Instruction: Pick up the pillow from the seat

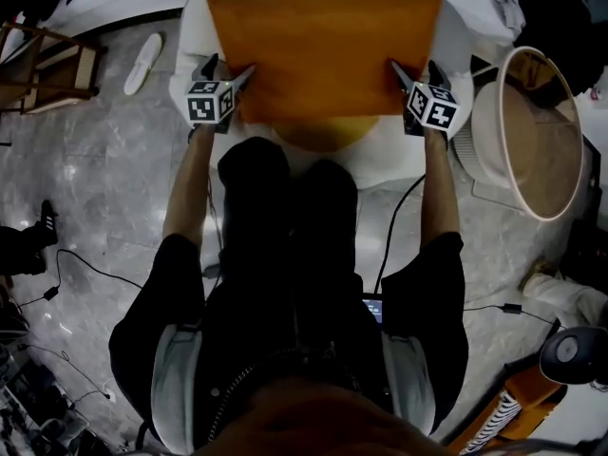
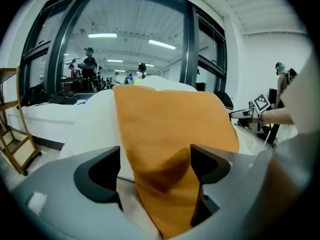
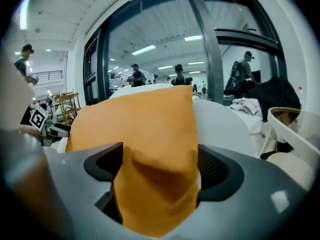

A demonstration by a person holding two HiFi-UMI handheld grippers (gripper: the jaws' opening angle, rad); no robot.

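An orange pillow (image 1: pixel 323 55) lies flat on a white cushioned seat (image 1: pixel 193 36) in front of me. My left gripper (image 1: pixel 228 70) is at the pillow's near left corner and my right gripper (image 1: pixel 414 70) is at its near right corner. In the left gripper view the jaws of the left gripper (image 2: pixel 155 170) stand wide apart, with a fold of the pillow (image 2: pixel 165 129) between them and a gap at the left pad. The right gripper (image 3: pixel 157 170) is spread just as wide, and the pillow (image 3: pixel 145 134) bulges loosely between its pads.
A round pale basket (image 1: pixel 532 131) stands to the right of the seat. On the grey floor to the left lie a white slipper (image 1: pixel 142 63) and a wooden rack (image 1: pixel 57 65). Cables (image 1: pixel 76 264) run across the floor beside the person's legs.
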